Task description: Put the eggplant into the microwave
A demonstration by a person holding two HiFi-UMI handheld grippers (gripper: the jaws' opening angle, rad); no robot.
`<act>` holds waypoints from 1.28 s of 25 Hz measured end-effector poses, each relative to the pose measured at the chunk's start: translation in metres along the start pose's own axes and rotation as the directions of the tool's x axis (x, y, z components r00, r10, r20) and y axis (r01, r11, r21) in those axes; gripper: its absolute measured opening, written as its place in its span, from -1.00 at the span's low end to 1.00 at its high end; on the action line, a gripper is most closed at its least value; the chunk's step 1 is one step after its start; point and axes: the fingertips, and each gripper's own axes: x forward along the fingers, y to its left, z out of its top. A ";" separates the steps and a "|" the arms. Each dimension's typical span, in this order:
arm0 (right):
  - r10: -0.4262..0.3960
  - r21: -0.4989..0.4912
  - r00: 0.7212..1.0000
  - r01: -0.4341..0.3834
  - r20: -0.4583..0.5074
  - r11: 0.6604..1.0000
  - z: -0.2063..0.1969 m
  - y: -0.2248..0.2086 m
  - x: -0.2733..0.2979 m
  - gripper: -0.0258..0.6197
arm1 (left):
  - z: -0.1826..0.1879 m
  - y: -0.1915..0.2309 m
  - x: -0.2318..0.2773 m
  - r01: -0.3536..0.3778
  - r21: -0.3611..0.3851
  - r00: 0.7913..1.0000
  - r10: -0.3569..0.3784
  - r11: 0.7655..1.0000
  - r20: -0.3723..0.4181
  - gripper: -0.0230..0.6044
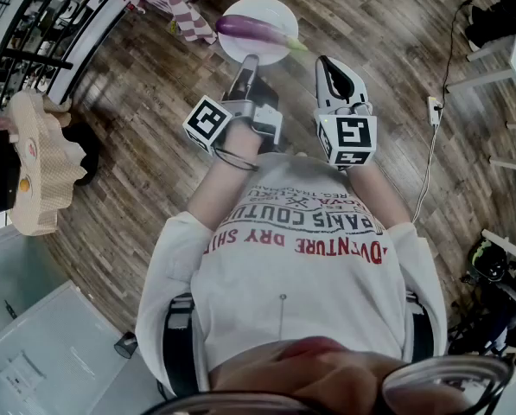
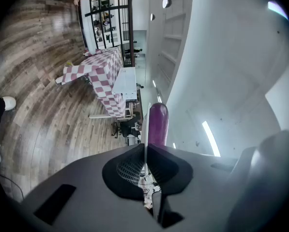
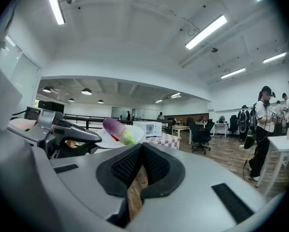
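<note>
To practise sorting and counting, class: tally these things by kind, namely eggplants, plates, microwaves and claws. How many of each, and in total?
eggplant: 1
white plate: 1
microwave: 1
claws: 2, the left claw and the right claw
Total: 5

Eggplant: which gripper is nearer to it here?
Left. The left gripper clamps the rim of the white plate carrying the eggplant; the right gripper hangs beside the plate, jaws together, empty.
</note>
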 end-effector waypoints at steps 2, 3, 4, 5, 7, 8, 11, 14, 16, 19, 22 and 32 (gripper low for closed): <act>-0.003 -0.002 1.000 0.003 -0.006 1.000 -0.002 0.001 -0.001 -0.85 | -0.001 -0.002 0.002 0.006 -0.005 1.000 -0.006 1.000 -0.010 -0.81; -0.004 -0.002 1.000 0.004 -0.009 1.000 -0.003 0.001 -0.001 -0.85 | -0.001 -0.002 0.003 0.006 -0.005 1.000 -0.006 1.000 -0.013 -0.81; -0.004 -0.003 1.000 0.004 -0.011 1.000 -0.003 0.000 -0.001 -0.85 | -0.001 -0.001 0.004 0.003 -0.002 1.000 -0.003 1.000 -0.014 -0.81; -0.004 -0.004 1.000 0.004 -0.014 1.000 -0.004 -0.001 -0.001 -0.85 | -0.002 0.000 0.007 -0.001 0.001 1.000 0.001 1.000 -0.015 -0.81; -0.007 0.002 1.000 0.007 -0.023 1.000 -0.007 -0.006 0.001 -0.85 | -0.004 0.001 0.013 -0.004 0.000 1.000 0.004 1.000 -0.020 -0.81; -0.012 0.008 1.000 0.012 -0.028 1.000 -0.008 -0.008 0.002 -0.85 | -0.006 0.000 0.016 -0.003 -0.004 1.000 0.003 1.000 -0.024 -0.81; -0.040 0.029 0.999 0.041 -0.029 0.999 -0.010 -0.017 0.001 -0.85 | -0.011 0.003 0.022 -0.011 -0.013 0.999 0.010 1.000 -0.036 -0.81; -0.061 0.068 0.998 0.063 -0.027 0.996 -0.014 -0.024 -0.002 -0.85 | -0.016 0.008 0.028 -0.022 -0.022 0.998 0.020 1.000 -0.051 -0.81; -0.076 0.076 0.996 0.079 -0.043 0.994 -0.018 -0.032 -0.002 -0.85 | -0.020 0.011 0.036 -0.033 -0.028 0.998 0.032 0.999 -0.063 -0.81; -0.091 0.084 0.994 0.096 -0.066 0.992 -0.025 -0.044 0.006 -0.85 | -0.022 0.015 0.051 -0.044 -0.042 0.996 0.041 0.998 -0.079 -0.81; -0.105 0.090 0.992 0.112 -0.073 0.990 -0.029 -0.055 0.021 -0.85 | -0.022 0.025 0.066 -0.063 -0.046 0.994 0.059 0.997 -0.095 -0.81; -0.121 0.032 0.985 0.126 -0.121 0.992 -0.024 -0.091 0.139 -0.85 | 0.037 0.046 0.184 -0.085 -0.111 0.993 0.075 0.990 -0.091 -0.81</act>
